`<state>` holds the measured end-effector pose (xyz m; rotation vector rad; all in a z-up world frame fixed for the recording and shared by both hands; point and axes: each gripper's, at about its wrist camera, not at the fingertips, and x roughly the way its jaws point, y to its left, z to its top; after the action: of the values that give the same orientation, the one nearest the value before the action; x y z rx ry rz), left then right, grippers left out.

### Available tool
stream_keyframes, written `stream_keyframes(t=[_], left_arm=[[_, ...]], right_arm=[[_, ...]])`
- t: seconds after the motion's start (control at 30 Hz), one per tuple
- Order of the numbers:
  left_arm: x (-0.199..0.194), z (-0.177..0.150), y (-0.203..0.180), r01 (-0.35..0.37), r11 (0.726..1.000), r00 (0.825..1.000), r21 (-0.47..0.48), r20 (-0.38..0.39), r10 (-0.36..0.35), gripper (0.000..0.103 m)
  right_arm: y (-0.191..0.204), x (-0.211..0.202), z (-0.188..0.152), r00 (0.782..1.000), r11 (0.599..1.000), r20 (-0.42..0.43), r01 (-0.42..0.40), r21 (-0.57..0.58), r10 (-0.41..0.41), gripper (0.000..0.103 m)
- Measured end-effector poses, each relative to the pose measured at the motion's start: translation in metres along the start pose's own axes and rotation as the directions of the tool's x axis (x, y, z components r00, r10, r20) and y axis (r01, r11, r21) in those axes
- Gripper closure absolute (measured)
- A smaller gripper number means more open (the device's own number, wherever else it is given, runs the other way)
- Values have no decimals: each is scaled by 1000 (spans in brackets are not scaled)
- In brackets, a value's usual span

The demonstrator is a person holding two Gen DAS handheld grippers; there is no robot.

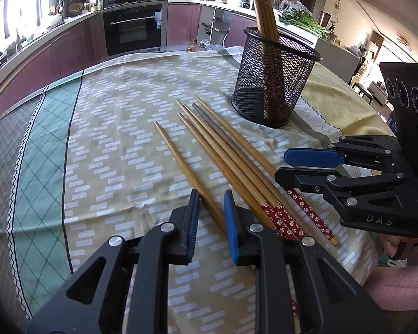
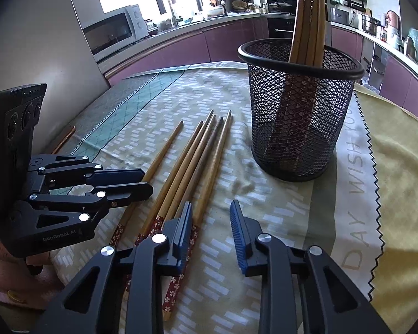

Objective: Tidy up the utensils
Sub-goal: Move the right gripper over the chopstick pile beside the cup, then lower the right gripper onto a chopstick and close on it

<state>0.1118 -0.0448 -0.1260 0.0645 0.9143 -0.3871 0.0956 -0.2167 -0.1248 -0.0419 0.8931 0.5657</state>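
A black mesh cup (image 1: 273, 89) (image 2: 298, 117) stands on the tablecloth with several wooden chopsticks (image 1: 262, 5) (image 2: 309, 14) upright in it. Several more chopsticks (image 1: 228, 150) (image 2: 192, 161) with red floral ends lie side by side in front of the cup. One plain chopstick (image 1: 175, 150) (image 2: 164, 147) lies apart on their left. My left gripper (image 1: 211, 194) (image 2: 149, 181) is shut on its near end. My right gripper (image 2: 211, 204) (image 1: 281, 164) stands open at the right side of the bundle. Its left finger rests over the outermost chopstick, and only cloth shows between its pads.
The patterned tablecloth (image 1: 111, 139) covers the table, with a yellow cloth (image 2: 398, 167) on the right. The table's far edge lies beyond the cup, with kitchen cabinets and an oven behind. A pink sleeve (image 1: 398, 284) shows at the lower right.
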Motion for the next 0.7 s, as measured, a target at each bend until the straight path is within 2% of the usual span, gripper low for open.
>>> stream_keyframes(t=[0.47,0.63,0.7], left_arm=[[5,6,1,-3,1000,1000,-4,-3,3,85],[7,8,2,-10,1000,1000,-22,1,10,88],[8,8,3,-13,999,1000,-31,3,13,89]], right_arm=[[7,13,12,999,999,-3,41,-20,-41,77],[4,14,14,999,999,2,43,-4,-43,87],[2,14,14,999,999,0,34,6,-34,96]])
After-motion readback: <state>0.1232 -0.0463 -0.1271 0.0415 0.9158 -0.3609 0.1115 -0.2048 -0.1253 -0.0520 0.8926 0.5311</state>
